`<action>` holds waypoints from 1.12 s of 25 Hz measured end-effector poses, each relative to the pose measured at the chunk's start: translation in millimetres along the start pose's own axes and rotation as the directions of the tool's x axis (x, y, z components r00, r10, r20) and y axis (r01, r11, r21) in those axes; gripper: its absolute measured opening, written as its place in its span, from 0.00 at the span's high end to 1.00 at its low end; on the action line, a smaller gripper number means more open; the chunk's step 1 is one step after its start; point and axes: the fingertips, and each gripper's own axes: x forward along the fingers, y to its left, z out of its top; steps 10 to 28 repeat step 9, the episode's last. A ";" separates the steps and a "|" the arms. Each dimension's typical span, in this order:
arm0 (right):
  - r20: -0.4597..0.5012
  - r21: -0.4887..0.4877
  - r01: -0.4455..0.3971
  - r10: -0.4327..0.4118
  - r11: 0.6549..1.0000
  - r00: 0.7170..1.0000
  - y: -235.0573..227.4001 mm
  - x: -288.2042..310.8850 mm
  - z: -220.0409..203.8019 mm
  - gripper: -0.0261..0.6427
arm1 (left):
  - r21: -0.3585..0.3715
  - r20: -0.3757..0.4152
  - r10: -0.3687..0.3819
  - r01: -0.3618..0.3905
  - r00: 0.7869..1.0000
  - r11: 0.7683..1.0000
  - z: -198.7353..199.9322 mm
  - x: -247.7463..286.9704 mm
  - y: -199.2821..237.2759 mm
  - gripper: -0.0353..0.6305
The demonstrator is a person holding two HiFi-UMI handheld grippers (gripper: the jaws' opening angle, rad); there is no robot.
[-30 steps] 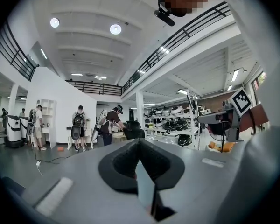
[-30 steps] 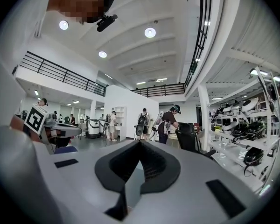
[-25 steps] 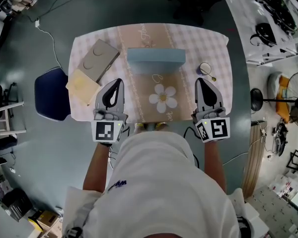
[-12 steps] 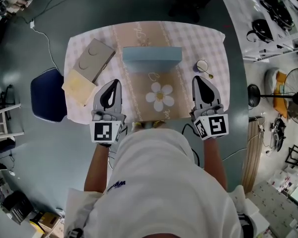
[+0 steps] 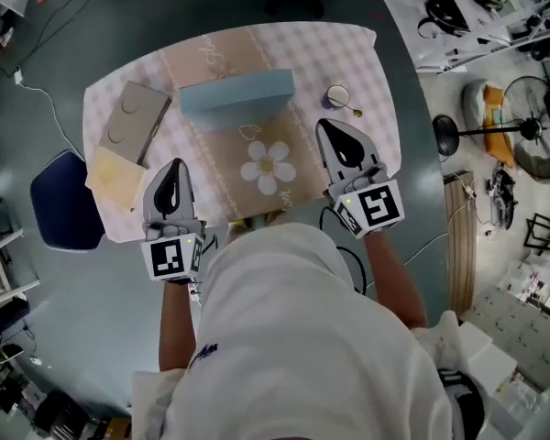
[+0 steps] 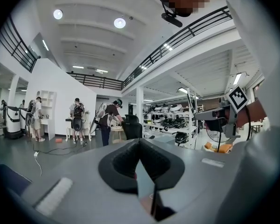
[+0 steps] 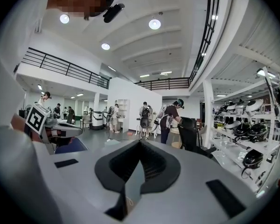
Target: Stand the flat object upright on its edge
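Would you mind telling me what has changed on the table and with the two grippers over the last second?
Nothing was taken hold of or let go. Only the head camera swung, so the table now shows tilted and further left. The left gripper and right gripper stay shut and empty over its near edge; the blue box, grey box, beige pad and small round thing keep their places.

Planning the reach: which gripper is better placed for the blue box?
Probably right: the right gripper reaches further over the table, close to the blue box; the left gripper hangs back near the edge.
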 end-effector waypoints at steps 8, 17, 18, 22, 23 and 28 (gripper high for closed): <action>-0.057 -0.080 -0.095 0.090 0.992 0.994 -3.6 5.3 13.2 0.96 | -0.005 -0.131 -0.002 0.001 0.991 1.000 -55.3 -17.4 -8.6 0.94; -0.054 -0.096 -0.114 0.109 0.989 0.993 -5.7 8.1 18.5 0.96 | 0.004 -0.151 0.011 -0.011 0.989 1.000 -65.2 -20.8 -8.0 0.94; -0.054 -0.096 -0.114 0.109 0.989 0.993 -5.7 8.1 18.5 0.96 | 0.004 -0.151 0.011 -0.011 0.989 1.000 -65.2 -20.8 -8.0 0.94; -0.054 -0.096 -0.114 0.109 0.989 0.993 -5.7 8.1 18.5 0.96 | 0.004 -0.151 0.011 -0.011 0.989 1.000 -65.2 -20.8 -8.0 0.94; -0.054 -0.096 -0.114 0.109 0.989 0.993 -5.7 8.1 18.5 0.96 | 0.004 -0.151 0.011 -0.011 0.989 1.000 -65.2 -20.8 -8.0 0.94; -0.054 -0.096 -0.114 0.109 0.989 0.993 -5.7 8.1 18.5 0.96 | 0.004 -0.151 0.011 -0.011 0.989 1.000 -65.2 -20.8 -8.0 0.94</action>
